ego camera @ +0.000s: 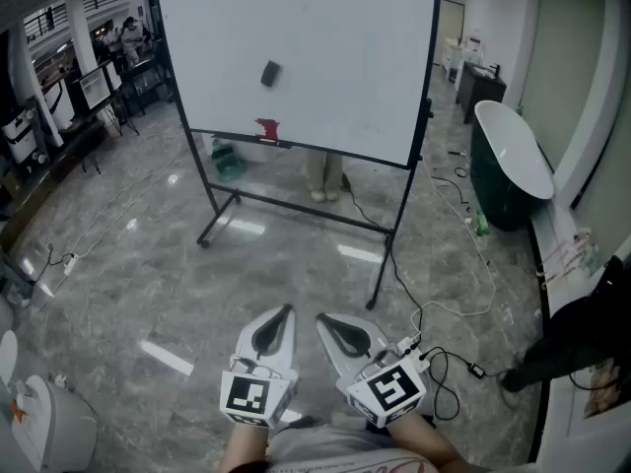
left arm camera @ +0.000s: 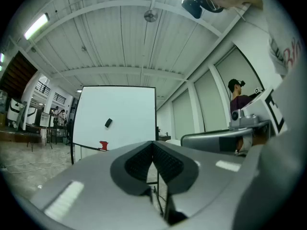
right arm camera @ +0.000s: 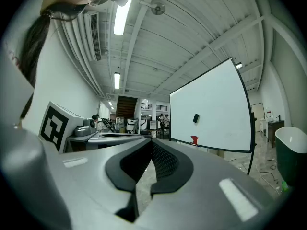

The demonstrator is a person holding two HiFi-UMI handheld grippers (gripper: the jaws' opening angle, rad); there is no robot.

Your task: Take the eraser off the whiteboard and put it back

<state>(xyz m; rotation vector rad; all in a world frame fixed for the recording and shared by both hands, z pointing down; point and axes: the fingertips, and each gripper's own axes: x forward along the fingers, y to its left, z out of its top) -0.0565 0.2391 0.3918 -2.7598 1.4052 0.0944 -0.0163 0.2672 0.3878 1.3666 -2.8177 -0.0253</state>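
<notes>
Standing whiteboard [ego camera: 355, 57]: is resting on marble floor [ego camera: 128, 264]
Eraser [ego camera: 270, 74]: is clinging nearer left edge
Left gripper [ego camera: 288, 310], right gripper [ego camera: 320, 317]: are pressing together, empty

My left gripper [ego camera: 286, 311] and right gripper [ego camera: 323, 318] are pale grey shells with black ribbed pads [left arm camera: 136, 164] lining the jaws. Each carries a white cube [ego camera: 248, 397] bearing black square markers.

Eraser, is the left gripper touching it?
Apart. Head view: the left gripper is well short, with floor between it and the eraser on the whiteboard.
</notes>
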